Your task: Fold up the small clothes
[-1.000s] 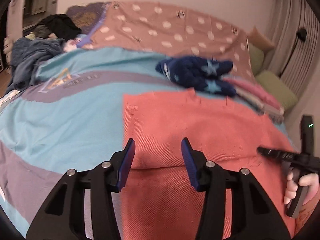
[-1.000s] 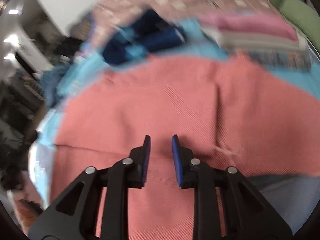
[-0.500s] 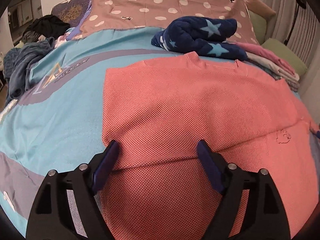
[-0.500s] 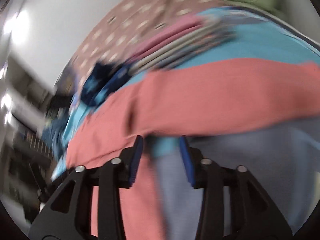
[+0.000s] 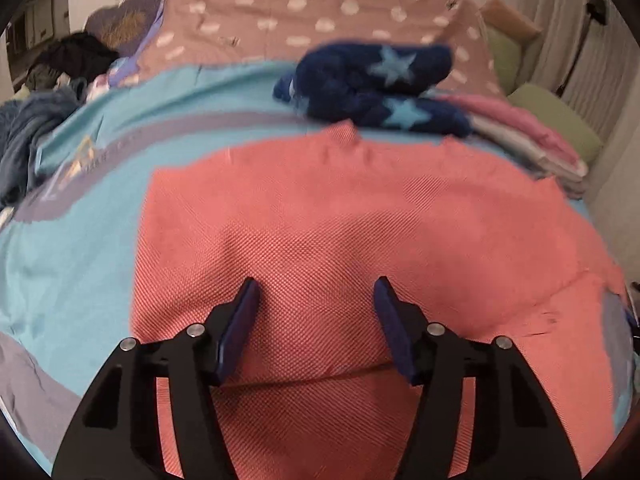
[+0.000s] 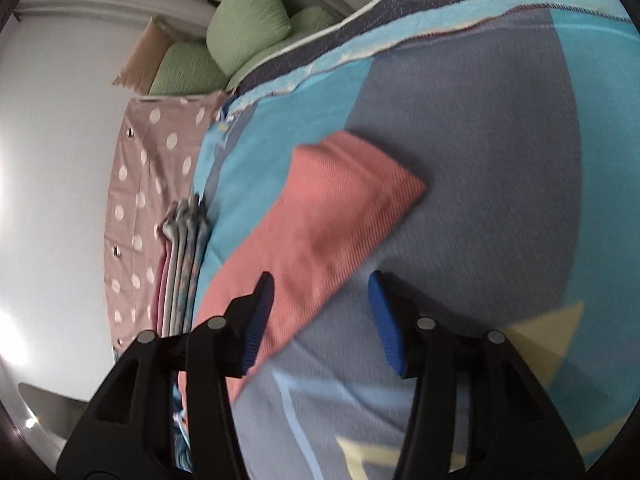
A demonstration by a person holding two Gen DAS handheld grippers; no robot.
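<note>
L claw point(image 5: 316, 304): jaws apart, just been closing in a bit, nothing pinched. The blue pads hover over the coral shirt point(image 5: 344, 248), cloth under and between them but not pressed, prob. lining up for the next pinch near the fold crease that runs across just below the pads. R claw point(image 6: 320, 304): jaws apart too, just been opening, nothing held. It sits over the shirt's sleeve point(image 6: 340, 208), L pad above the cloth and R pad above the bare bedspread point(image 6: 500, 160), so the sleeve edge runs between the pads. My guess: set up to take that sleeve and bring it in over the body.

Shirt: coral-pink, coarse piqué/waffle knit, matte, soft, lying flat on the bed, body spread wide w/ neckline at the far side. Sleeve is a short flat rectangle w/ a banded hem, sticking out sideways. Should drape and slide easily, so a one-layer pinch could slip.

Bedspread: smooth printed cotton, teal w/ grey bands and pale yellow shapes. Beyond the neckline, a fluffy navy garment w/ light-blue stars point(image 5: 372, 84), bundled. To its right a neat stack of folded clothes point(image 5: 532, 140), pink and pale layers, likely the done pile kept clear of the work area. Past that, a dusty-pink dotted sheet point(image 5: 320, 20) and ribbed green cushions point(image 6: 248, 20) by the wall.
</note>
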